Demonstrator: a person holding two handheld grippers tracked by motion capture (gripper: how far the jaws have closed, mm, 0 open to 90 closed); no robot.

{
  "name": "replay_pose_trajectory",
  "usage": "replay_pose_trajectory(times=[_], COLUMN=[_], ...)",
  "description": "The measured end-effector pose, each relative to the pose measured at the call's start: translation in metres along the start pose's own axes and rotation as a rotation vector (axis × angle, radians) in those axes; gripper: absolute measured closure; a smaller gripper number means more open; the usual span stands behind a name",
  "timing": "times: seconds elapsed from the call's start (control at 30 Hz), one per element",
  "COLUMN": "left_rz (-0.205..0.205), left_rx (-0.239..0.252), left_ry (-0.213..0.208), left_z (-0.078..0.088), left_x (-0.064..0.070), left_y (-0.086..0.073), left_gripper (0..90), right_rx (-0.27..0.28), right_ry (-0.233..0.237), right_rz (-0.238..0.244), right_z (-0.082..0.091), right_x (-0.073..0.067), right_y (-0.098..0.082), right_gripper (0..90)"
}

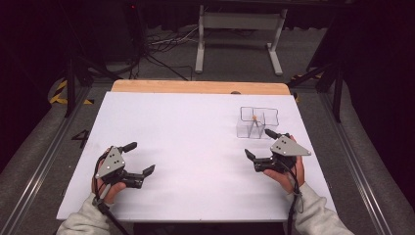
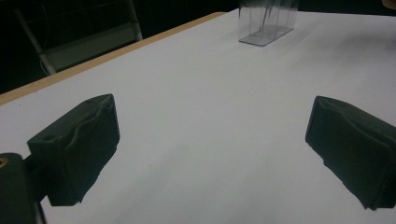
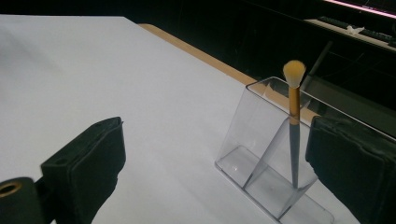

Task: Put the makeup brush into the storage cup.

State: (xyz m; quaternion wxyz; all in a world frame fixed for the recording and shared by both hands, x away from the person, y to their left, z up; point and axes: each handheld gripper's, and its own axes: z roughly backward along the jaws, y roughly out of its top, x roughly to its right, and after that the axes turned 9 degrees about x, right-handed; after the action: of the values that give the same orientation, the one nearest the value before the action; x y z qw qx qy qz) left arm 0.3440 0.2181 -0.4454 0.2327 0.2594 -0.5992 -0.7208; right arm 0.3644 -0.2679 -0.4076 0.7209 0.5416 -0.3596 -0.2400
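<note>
A clear plastic organizer point(image 1: 257, 122) with compartments stands at the table's far right. A makeup brush point(image 1: 254, 119) with a pale orange tip stands upright in it. In the right gripper view the brush point(image 3: 294, 121) leans inside the organizer point(image 3: 261, 140), just ahead of the right jaw. My right gripper point(image 1: 260, 144) is open, just in front of the organizer, with nothing between its jaws point(image 3: 217, 168). My left gripper point(image 1: 141, 158) is open over the bare white table at the near left. Its own view has the gripper point(image 2: 210, 149) empty and the organizer point(image 2: 266, 23) far off.
The white tabletop point(image 1: 195, 147) has a wooden strip point(image 1: 195, 87) along its far edge. Beyond it on the floor are a white metal frame point(image 1: 237, 34) and loose cables point(image 1: 166, 44). Dark rails run along both sides.
</note>
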Motion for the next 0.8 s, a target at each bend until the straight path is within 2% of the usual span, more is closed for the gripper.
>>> replay_pose_trajectory(times=[0.43,0.8], left_rz=[0.000,-0.002], left_rx=[0.002,-0.002], left_ry=[-0.002,-0.003], left_z=[0.000,-0.001], left_x=[0.000,0.001], left_y=[0.000,0.000], left_gripper=[3.8,3.8], right_rx=[-0.014,-0.061], right_ry=[0.022,0.026], right_rz=[0.011,0.013], right_z=[0.012,0.028], right_x=[-0.001,-0.002], right_y=[-0.011,-0.026], right_gripper=[5.2,4.7])
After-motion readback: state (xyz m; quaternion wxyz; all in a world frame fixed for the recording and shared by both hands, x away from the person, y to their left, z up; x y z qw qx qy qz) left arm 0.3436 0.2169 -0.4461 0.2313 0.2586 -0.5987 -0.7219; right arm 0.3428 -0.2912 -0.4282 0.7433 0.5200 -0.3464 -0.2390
